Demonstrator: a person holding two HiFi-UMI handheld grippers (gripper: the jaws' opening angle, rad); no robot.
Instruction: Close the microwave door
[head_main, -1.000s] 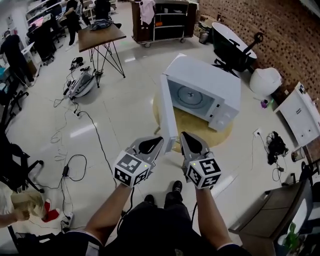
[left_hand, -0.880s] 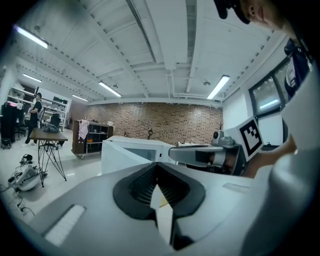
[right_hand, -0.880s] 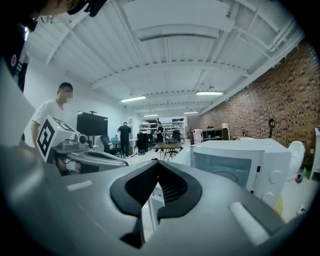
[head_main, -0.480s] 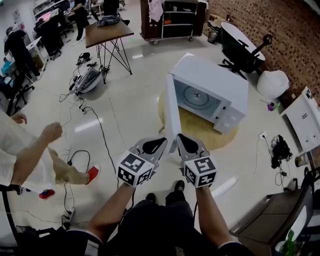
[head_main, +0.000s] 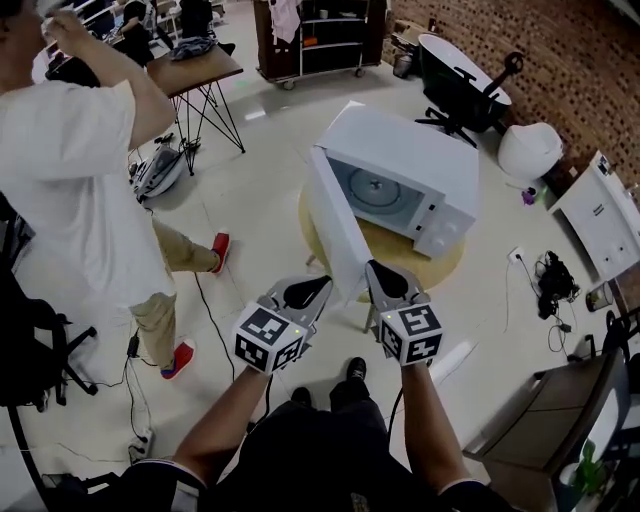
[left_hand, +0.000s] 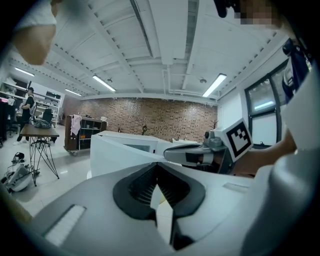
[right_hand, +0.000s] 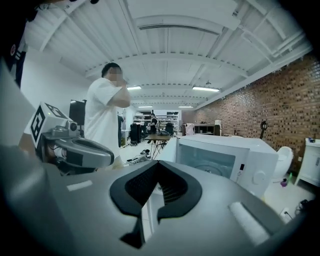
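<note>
Plainly, the closing had hardly begun: the microwave (head_main: 425, 175) sat on a round table (head_main: 435, 268) with its door (head_main: 335, 225) swung wide toward the person, the free edge lying between the two grippers. The left gripper (head_main: 303, 292) was near the door's outer face and the right gripper (head_main: 388, 280) near its inner side, each with jaws drawn almost together on nothing. By my reading the whole swing remained: a push on the outer face until the door met the oven front.

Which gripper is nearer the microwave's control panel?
Right. The right gripper is right of the open door, on the control panel side; the left gripper is left of it, farther away.
</note>
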